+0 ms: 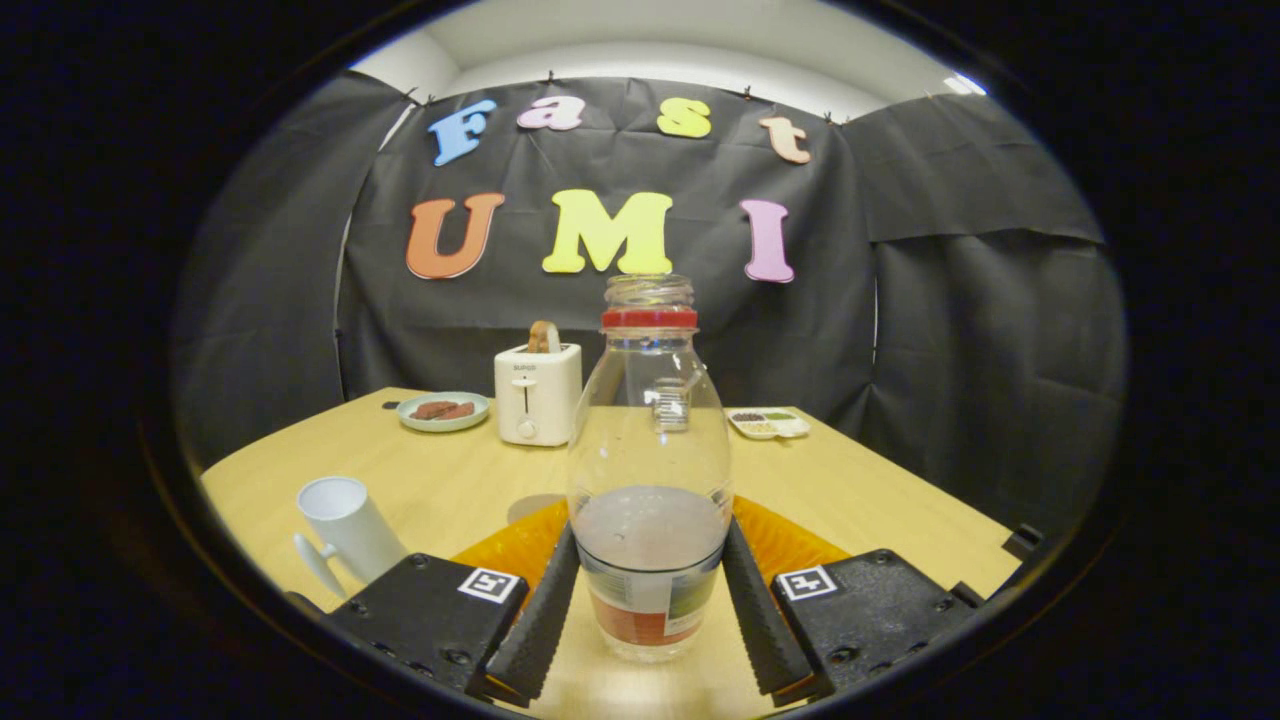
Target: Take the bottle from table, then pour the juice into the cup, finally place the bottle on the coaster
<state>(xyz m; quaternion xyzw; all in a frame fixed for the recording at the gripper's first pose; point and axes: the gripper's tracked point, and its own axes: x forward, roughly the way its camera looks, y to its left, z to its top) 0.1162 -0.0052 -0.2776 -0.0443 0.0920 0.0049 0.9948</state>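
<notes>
Black cloth walls close off the booth behind your pale wooden bench (880, 500). Your tongs (650, 585) grip the bottle (648, 440), both fingers pressed to its lower sides; it stands upright, part-filled, with the orange coaster (790, 545) just behind it. You have the white cup (350, 525) left of the fingers. Farther back stand a toaster (537, 393), a plate (443, 411) and a small tray (768, 423).
</notes>
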